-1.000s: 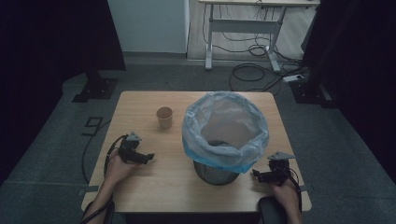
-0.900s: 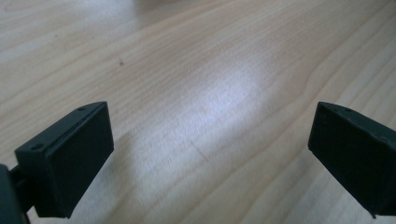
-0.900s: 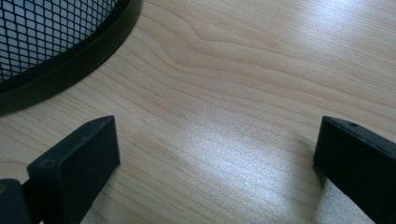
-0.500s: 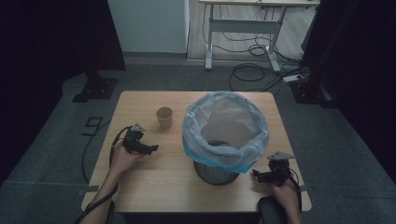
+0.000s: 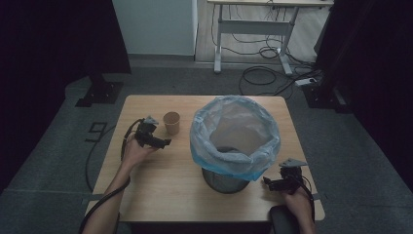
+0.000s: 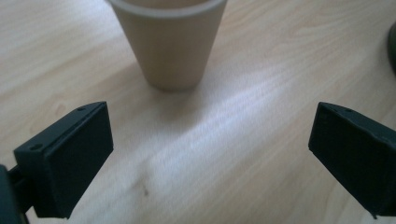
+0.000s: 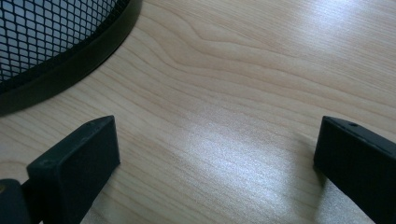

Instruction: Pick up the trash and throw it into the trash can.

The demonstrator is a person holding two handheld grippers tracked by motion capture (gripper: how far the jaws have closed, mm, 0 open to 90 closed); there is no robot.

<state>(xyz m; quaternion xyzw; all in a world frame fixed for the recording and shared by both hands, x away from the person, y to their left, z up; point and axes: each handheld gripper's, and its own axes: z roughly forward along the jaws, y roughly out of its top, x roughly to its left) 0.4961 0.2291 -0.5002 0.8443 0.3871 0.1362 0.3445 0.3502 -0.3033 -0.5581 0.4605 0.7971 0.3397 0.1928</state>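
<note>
On the wooden bench (image 5: 160, 180), a tan paper cup (image 5: 171, 122) stands upright on the left half, well apart from the bench's edges. The left gripper (image 5: 163, 143) hovers just beside the cup on the person's side, its jaws spread wide. In the left gripper view the cup (image 6: 169, 42) sits ahead of the gap between those jaws, a little left of centre and not touched by either.

A black wire-mesh wastebasket (image 5: 225, 178), lined with a pale blue plastic bag (image 5: 235, 134) that folds over its rim, stands right of the cup. The right gripper (image 5: 267, 183) rests low near the basket's base, jaws spread with nothing between them; in the right gripper view the mesh wall (image 7: 51, 37) curves past the left jaw.
</note>
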